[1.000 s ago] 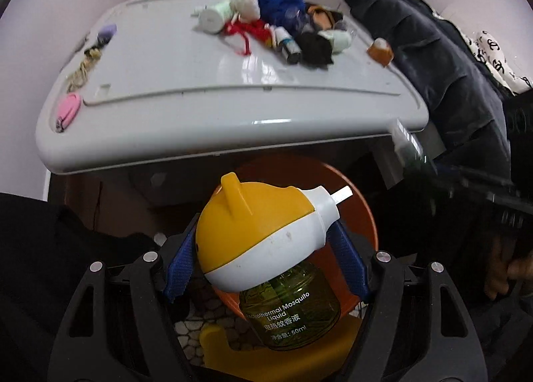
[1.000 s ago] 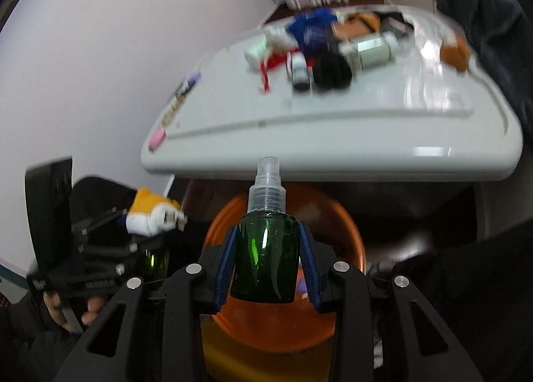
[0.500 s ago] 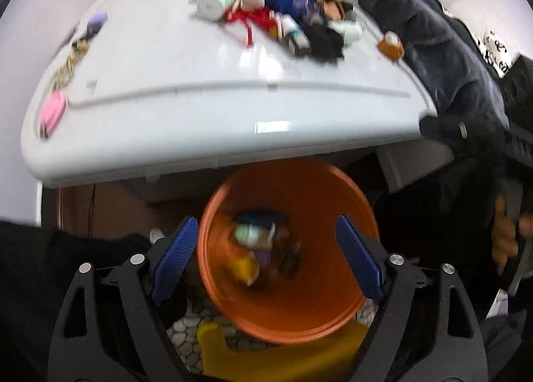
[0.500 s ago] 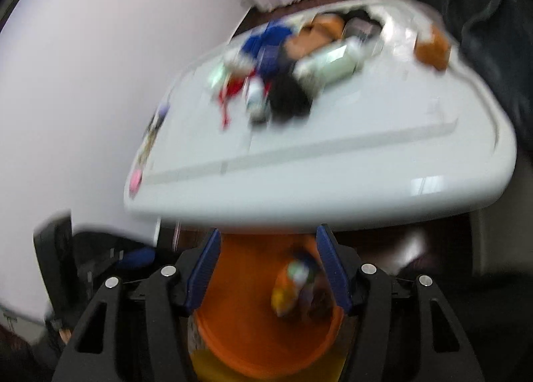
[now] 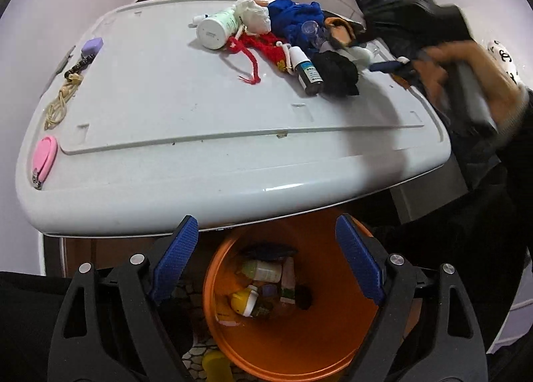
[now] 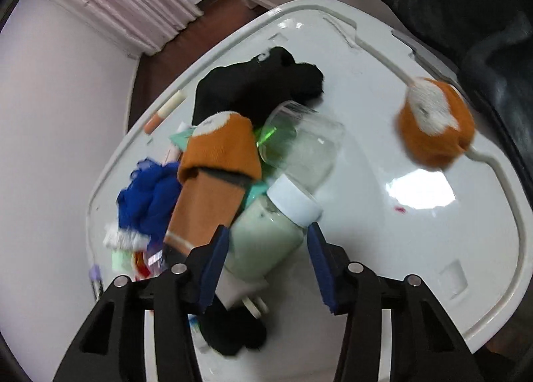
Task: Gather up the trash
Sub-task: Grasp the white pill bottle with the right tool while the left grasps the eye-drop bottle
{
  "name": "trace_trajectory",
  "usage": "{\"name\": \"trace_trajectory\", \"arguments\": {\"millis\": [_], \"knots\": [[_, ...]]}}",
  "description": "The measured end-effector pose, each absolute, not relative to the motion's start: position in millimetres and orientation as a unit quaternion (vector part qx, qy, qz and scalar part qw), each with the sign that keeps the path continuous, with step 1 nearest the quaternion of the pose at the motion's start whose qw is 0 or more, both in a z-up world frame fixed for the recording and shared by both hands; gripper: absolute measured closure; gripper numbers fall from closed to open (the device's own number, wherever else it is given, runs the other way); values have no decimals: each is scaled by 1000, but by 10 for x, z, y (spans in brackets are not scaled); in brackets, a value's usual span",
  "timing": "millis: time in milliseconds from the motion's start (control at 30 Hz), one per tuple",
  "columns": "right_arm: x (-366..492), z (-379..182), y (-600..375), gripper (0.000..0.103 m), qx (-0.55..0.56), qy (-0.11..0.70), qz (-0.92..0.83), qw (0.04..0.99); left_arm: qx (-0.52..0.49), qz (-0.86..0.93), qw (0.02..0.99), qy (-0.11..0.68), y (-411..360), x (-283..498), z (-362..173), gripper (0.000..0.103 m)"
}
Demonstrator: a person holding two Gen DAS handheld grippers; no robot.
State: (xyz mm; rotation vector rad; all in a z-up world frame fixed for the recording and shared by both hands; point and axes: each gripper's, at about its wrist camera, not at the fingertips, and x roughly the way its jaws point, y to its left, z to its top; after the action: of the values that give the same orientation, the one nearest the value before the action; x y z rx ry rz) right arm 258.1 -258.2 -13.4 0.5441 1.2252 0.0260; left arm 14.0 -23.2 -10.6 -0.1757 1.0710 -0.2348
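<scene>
My left gripper (image 5: pixel 266 258) is open and empty above the orange bin (image 5: pixel 293 345), which holds several bottles, among them the yellow-capped mosquito liquid bottle (image 5: pixel 246 302). My right gripper (image 6: pixel 268 260) is open over the white table (image 6: pixel 416 248), its fingers on either side of a pale green jar with a white lid (image 6: pixel 266 235); I cannot tell if they touch it. A clear jar (image 6: pixel 303 145) lies just beyond. On the table in the left wrist view lie a white bottle (image 5: pixel 216 27) and a dark dropper bottle (image 5: pixel 306 70).
Socks and cloths lie among the bottles: orange sock (image 6: pixel 216 169), black sock (image 6: pixel 253 89), blue cloth (image 6: pixel 150 198), red yarn (image 5: pixel 256 49). An orange ball sock (image 6: pixel 436 122) sits near the right edge. A pink clipper (image 5: pixel 45 155), cord and purple item lie at the left. Dark clothing hangs at the right.
Both grippers opened and dropped their bottles into the orange bin. The right gripper then moved up over the table to the pale green jar.
</scene>
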Motion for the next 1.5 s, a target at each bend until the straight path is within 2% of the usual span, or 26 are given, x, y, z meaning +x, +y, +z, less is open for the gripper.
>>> {"name": "trace_trajectory", "arguments": {"millis": [133,233,300,467,633,900,1067,1233,1267,1300,1333,1367,1500], "knots": [[2739,-191,-2387,50,231,589,-2,775,-86,-114,855,499,-204,105,-66,20],[2808,-310,-2327,51,231,605,-9,762,-100,-118,853,499,-174,98,-62,20],[2847,-292,-2228,51,187,605,-7,774,-109,-118,850,501,-163,101,-68,20],[2705,-267,-2266,54,157,585,21,795,-101,-102,856,496,-176,82,-59,20],[2241,-37,-2775,54,196,544,85,811,-81,-90,871,477,-266,120,16,20],[1493,358,-3354,53,183,465,162,851,-58,-72,898,430,-824,812,149,20],[1442,473,-3456,53,205,434,194,855,-84,-4,875,476,-882,1401,-135,21],[1474,450,-3566,53,235,433,201,847,-98,29,875,473,-850,1678,-211,21],[1470,446,-3589,53,241,435,202,844,-98,30,874,475,-858,1709,-225,30],[1473,442,-3588,53,242,436,204,842,-91,35,874,476,-879,1742,-241,34],[1485,432,-3565,53,241,436,206,842,-72,39,877,474,-928,1765,-239,51],[1474,437,-3555,53,238,436,207,843,-61,33,878,473,-980,1773,-236,77],[1458,448,-3469,53,227,438,217,842,-56,-4,881,471,-1093,1682,-208,78]]}}
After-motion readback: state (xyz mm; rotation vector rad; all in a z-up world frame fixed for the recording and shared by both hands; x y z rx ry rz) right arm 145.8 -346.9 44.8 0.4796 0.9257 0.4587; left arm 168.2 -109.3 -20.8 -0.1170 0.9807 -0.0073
